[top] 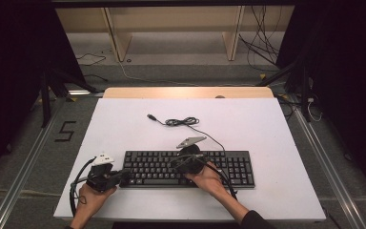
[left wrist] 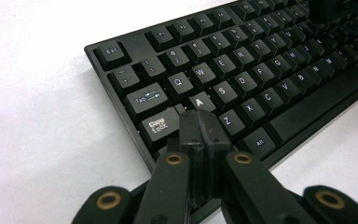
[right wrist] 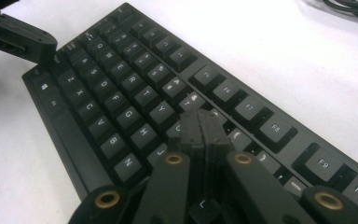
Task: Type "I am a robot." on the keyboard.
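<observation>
A black keyboard (top: 228,167) lies across the near half of the white table (top: 124,124); its cable (top: 183,122) coils behind it and ends in a loose plug. My left gripper (top: 123,174) is at the keyboard's left end, jaws shut with nothing between them, tips over the Shift and Caps Lock keys (left wrist: 157,124). My right gripper (top: 177,163) is over the middle keys, also shut and empty, its tips above the keys near U and J (right wrist: 154,151). In the right gripper view the left gripper (right wrist: 49,49) reaches in over the keyboard's far corner.
The white table top ends in a wooden strip (top: 188,92) at the back. Beyond it stand wooden shelf legs and loose cables (top: 262,52) on the floor. A metal rail (top: 24,171) runs along the left of the table.
</observation>
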Demonstrator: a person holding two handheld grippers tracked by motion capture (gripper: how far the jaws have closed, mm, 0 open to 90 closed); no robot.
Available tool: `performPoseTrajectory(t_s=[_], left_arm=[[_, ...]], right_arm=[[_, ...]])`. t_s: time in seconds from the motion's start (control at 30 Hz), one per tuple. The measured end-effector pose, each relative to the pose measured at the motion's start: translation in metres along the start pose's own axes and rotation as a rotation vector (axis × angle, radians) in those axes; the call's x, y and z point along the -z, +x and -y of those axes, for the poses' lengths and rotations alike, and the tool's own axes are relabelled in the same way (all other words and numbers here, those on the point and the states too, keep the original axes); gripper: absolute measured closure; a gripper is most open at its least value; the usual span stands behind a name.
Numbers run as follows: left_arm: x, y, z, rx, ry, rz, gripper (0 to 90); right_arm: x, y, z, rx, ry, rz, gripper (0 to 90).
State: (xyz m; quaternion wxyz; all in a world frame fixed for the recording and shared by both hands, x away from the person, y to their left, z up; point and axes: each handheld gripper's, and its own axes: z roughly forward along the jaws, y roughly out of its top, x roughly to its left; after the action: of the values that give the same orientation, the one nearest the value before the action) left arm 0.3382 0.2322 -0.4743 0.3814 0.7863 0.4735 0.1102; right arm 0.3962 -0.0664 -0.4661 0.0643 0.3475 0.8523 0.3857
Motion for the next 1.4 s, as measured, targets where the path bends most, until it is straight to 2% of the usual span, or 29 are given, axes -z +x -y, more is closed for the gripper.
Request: performPoseTrajectory(t_s=[0.7, 0.97, 1.07, 1.27, 1.33, 1.4], left_arm=[[-0.0033, 0.0005, 0.0007, -0.002, 0.028, -0.001, 89.0], [-0.0061, -0.0019, 0.0004, -0.001, 0.047, 0.001, 89.1], [-0.0063, -0.0017, 0.0007, 0.011, 0.044, 0.002, 89.2], [-0.006, -0.0022, 0.0003, 0.004, 0.043, 0.004, 89.0], [-0.006, -0.0025, -0.0001, 0.008, 0.036, 0.007, 88.9], [-0.0035, -0.0035, -0.0017, 0.01, 0.009, 0.012, 88.7]], right_arm=[[-0.0076, -0.002, 0.0009, -0.011, 0.023, 0.01, 90.0], [-0.0106, -0.001, 0.0024, 0.007, 0.032, 0.034, 90.0], [-0.0106, -0.0004, 0.0026, 0.006, 0.031, 0.039, 90.0], [-0.0093, -0.0014, 0.0027, -0.018, 0.03, 0.026, 90.0], [-0.0082, -0.0021, 0.0025, -0.028, 0.022, 0.018, 90.0], [-0.0054, -0.0027, 0.002, -0.038, 0.002, 0.008, 90.0]])
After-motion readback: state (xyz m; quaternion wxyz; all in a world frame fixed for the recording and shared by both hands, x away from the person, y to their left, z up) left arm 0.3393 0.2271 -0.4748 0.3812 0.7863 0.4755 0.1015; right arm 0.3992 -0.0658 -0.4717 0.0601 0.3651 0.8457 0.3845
